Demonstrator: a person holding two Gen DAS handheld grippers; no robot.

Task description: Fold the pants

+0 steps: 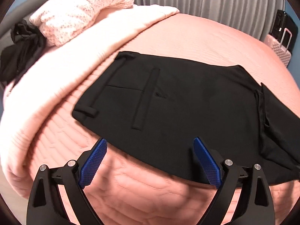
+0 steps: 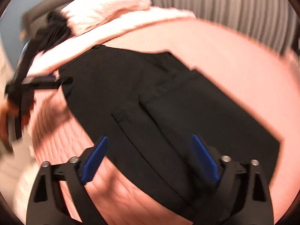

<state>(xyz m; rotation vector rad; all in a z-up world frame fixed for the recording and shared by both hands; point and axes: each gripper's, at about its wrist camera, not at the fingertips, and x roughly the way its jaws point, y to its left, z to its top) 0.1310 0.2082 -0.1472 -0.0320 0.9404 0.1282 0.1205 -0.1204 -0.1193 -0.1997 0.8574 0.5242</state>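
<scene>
On the salmon-pink quilted bedspread (image 1: 142,196) lie the black pants (image 1: 178,101), folded into a broad, flat panel with the waistband end, its belt loop (image 1: 86,111) and a long welt pocket (image 1: 145,101) toward the left of the left wrist view; at the right of that view a further layer of the same dark cloth overlaps the panel's edge. The left gripper (image 1: 150,162) hangs over the near edge of the pants with its blue ribbed pads (image 1: 92,164) spread wide and nothing caught between them; its fingertips sit just over the hem line, and whether they brush the fabric cannot be told. The right gripper (image 2: 150,159) is likewise released, jaws wide apart, above the pants (image 2: 168,97), with only cloth and bedspread (image 2: 234,71) beneath the gap. This view is blurred, and at its left edge the other gripper appears as a dark smear near the waistband corner. Beyond the pants a pale pink blanket (image 1: 78,69) is turned back across the bed, a speckled pink knit pillow (image 1: 78,9) rests on it, and a crumpled black garment (image 1: 20,48) lies beside the pillow. Grey pleated curtains (image 1: 215,1) hang behind, and a pink quilted suitcase (image 1: 280,46) stands at the far right beside a black case (image 1: 285,30).
</scene>
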